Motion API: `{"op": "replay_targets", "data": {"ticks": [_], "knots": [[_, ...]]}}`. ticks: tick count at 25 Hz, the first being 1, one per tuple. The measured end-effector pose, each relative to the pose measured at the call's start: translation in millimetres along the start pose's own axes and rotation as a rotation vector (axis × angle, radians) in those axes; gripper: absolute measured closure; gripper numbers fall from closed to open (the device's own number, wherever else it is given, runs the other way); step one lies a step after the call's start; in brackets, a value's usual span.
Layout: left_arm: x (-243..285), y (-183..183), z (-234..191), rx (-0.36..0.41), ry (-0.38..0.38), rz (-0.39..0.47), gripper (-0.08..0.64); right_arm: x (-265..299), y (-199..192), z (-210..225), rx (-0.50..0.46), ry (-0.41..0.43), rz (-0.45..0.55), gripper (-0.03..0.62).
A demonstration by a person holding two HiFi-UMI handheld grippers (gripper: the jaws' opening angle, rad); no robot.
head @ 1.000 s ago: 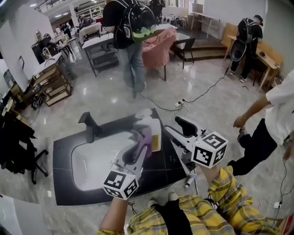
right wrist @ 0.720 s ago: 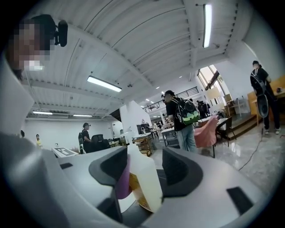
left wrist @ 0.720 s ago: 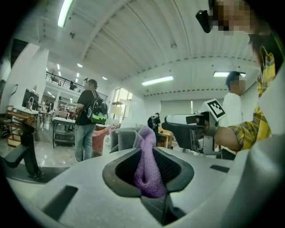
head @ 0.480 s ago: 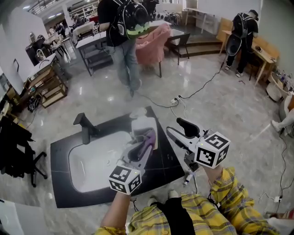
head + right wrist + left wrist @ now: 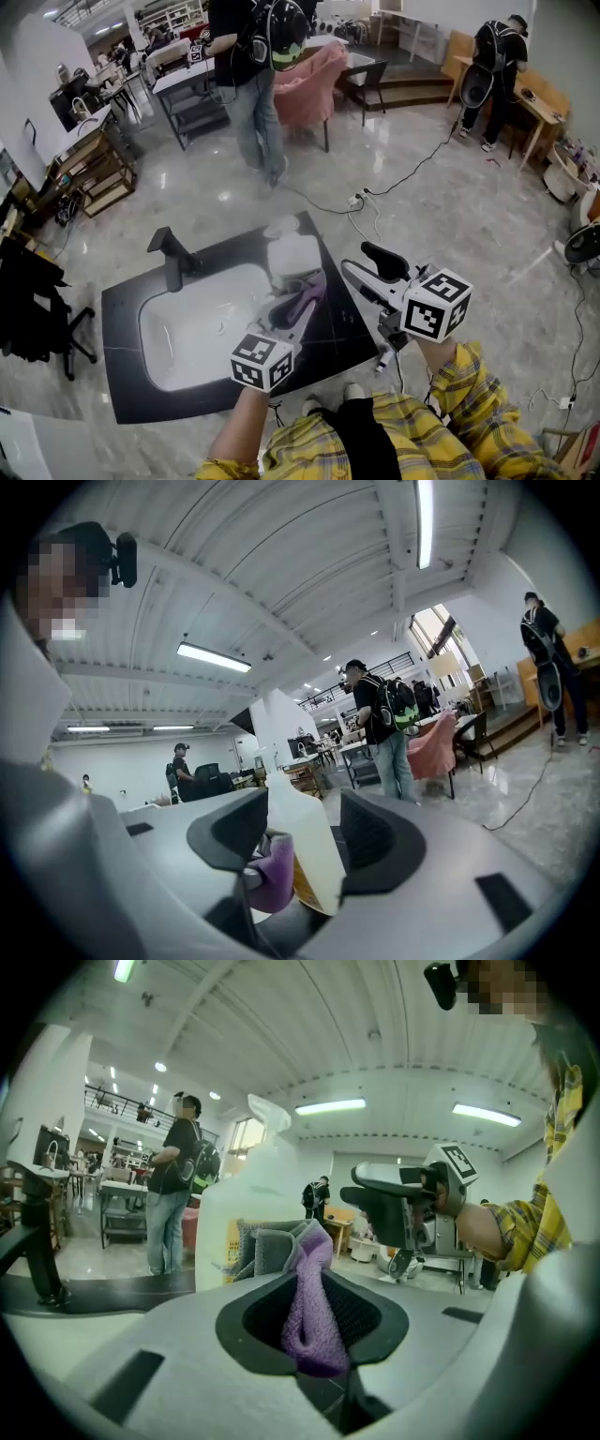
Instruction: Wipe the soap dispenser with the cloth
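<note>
Head view: the left gripper (image 5: pixel 302 302), clamped on the purple cloth (image 5: pixel 312 1316), holds it against the lower front of the soap dispenser (image 5: pixel 292 251) on the black counter (image 5: pixel 122 375). The right gripper (image 5: pixel 363 268) hangs just beside, jaws apart. The cloth sits lower than 1 second ago.
</note>
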State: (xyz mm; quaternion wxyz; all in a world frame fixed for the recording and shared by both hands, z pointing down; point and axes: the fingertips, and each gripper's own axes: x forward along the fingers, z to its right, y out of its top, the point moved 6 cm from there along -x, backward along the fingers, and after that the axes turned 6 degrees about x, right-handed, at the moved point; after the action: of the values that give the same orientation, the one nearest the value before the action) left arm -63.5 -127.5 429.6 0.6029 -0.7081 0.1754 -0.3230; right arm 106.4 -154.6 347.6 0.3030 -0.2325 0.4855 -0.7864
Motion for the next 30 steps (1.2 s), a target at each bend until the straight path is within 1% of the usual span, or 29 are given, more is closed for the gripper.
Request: {"op": "replay_targets", "data": {"ticks": [4, 11, 21, 30], "knots": [[4, -9, -2, -0.018, -0.011, -0.033, 0.494, -2, -3, 1, -0.008, -0.005, -0.01, 0.362], [11, -26, -5, -0.051, -0.028, -0.08, 0.494, -7, -11, 4, 0.012, -0.004, -0.021, 0.362], [20, -49, -6, -0.082, -0.035, -0.176, 0.494, -17, -22, 8, 0.029, -0.008, -0.052, 0.362], [27, -63, -7, -0.101, -0.043, -0.225, 0.494, -23, -32, 10, 0.042, -0.01, -0.068, 0.362]]}}
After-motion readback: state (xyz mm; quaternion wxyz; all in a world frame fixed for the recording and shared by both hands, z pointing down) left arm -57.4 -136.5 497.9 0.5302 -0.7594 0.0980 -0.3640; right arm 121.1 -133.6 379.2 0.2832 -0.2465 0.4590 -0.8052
